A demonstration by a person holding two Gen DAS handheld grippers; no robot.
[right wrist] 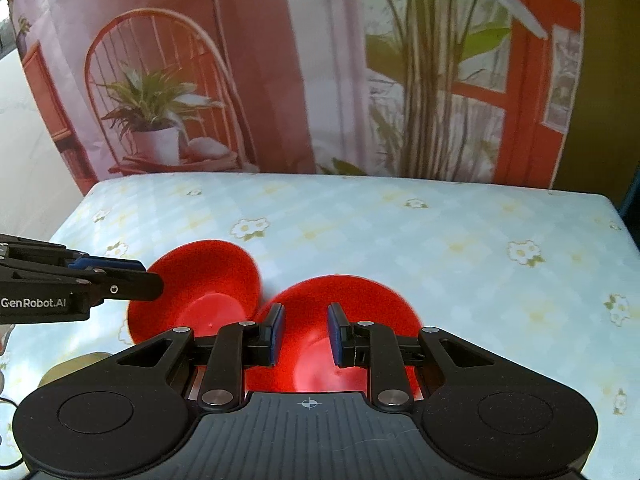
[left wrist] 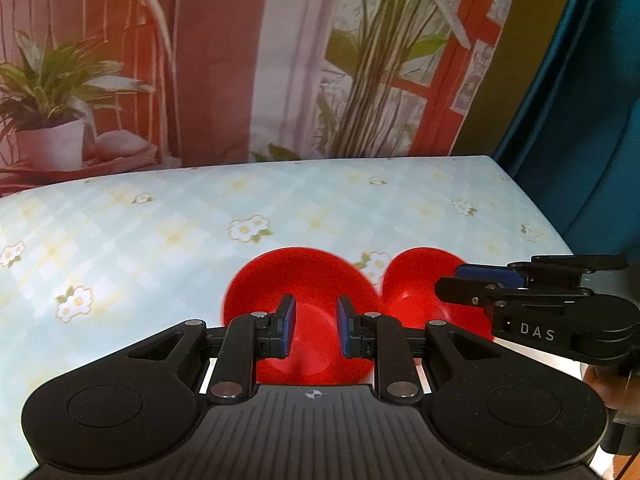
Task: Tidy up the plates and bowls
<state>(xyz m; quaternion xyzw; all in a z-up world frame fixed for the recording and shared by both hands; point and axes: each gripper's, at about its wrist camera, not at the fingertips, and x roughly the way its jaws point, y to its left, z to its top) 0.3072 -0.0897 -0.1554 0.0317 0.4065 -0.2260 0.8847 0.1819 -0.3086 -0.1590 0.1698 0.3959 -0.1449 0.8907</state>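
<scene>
Two red bowls sit side by side on the flowered tablecloth point(left wrist: 160, 232). In the left wrist view, my left gripper point(left wrist: 316, 328) is open, its blue-padded fingers over the left red bowl point(left wrist: 304, 280); the right red bowl point(left wrist: 416, 284) is beside it, with my right gripper point(left wrist: 460, 280) reaching over it from the right. In the right wrist view, my right gripper point(right wrist: 306, 334) is open over the right red bowl point(right wrist: 352, 292). The left red bowl point(right wrist: 208, 276) lies to its left, with my left gripper point(right wrist: 148, 276) at its rim. Neither bowl is gripped.
The table point(right wrist: 440, 232) has a light blue checked cloth with white flowers. A printed backdrop point(right wrist: 280, 60) with plants and a chair stands behind its far edge. A teal curtain point(left wrist: 580, 100) hangs at the right. A yellowish object point(right wrist: 72, 368) lies at the near left.
</scene>
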